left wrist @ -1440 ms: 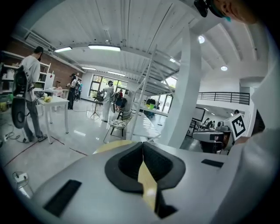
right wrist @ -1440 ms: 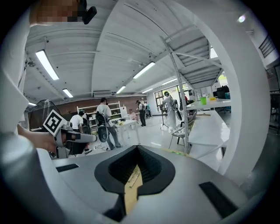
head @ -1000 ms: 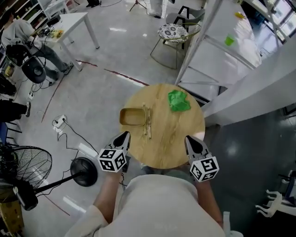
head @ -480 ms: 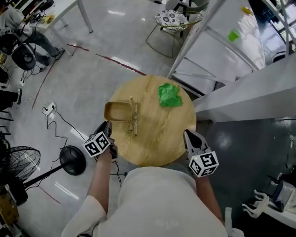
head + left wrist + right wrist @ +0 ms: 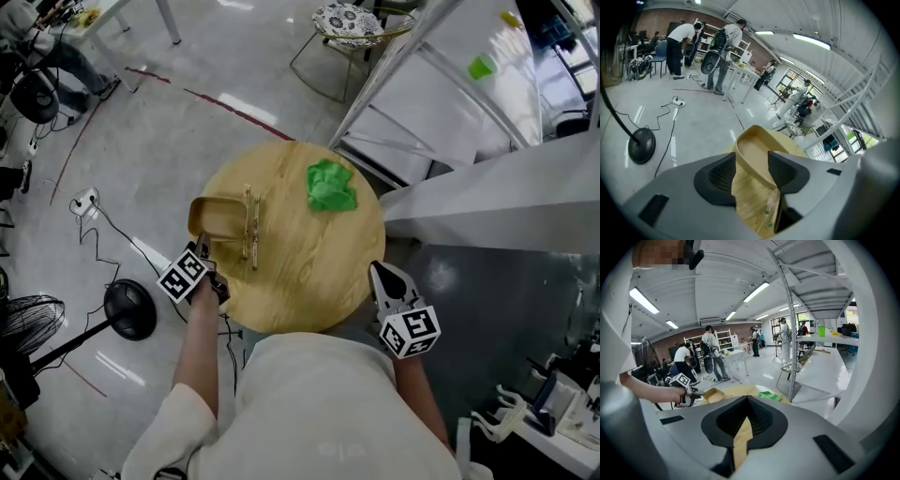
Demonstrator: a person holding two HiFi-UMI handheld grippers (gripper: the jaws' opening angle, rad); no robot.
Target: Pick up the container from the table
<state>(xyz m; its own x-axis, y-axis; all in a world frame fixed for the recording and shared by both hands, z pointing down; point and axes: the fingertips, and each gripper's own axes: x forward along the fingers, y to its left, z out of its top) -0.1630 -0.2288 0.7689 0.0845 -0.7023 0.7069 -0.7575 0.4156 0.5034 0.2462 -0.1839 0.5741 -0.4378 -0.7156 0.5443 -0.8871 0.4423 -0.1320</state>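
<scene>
From the head view, the shallow tan rectangular container (image 5: 214, 217) sits at the left edge of the round wooden table (image 5: 309, 281). A pair of thin pale sticks (image 5: 249, 225) lies just beside it on the right, and a crumpled green cloth (image 5: 330, 186) lies well apart towards the far side. The left gripper (image 5: 202, 248) has its tips at the container's near corner, while the right gripper (image 5: 379, 274) hovers at the table's near right edge, away from everything. A second ago both grippers hung side by side just off the table's near edge. Since then the left one has dropped and swung out to the container, and the right one has only drifted a little. In the left gripper view, the left gripper (image 5: 752, 180) has just been opening. Its jaws now stand wide apart, with the container's (image 5: 757, 147) near wall running between them, though the pads do not seem to press it yet. This looks like the end of the reach, just ahead of the grasp. The next move calls for closing squarely on that thin wall and then lifting level, clear of the sticks (image 5: 769, 211). In the right gripper view, the right gripper (image 5: 746, 401) is clenched on nothing, with bare table (image 5: 740, 391) ahead of it and the container (image 5: 714, 394) off to its left.
</scene>
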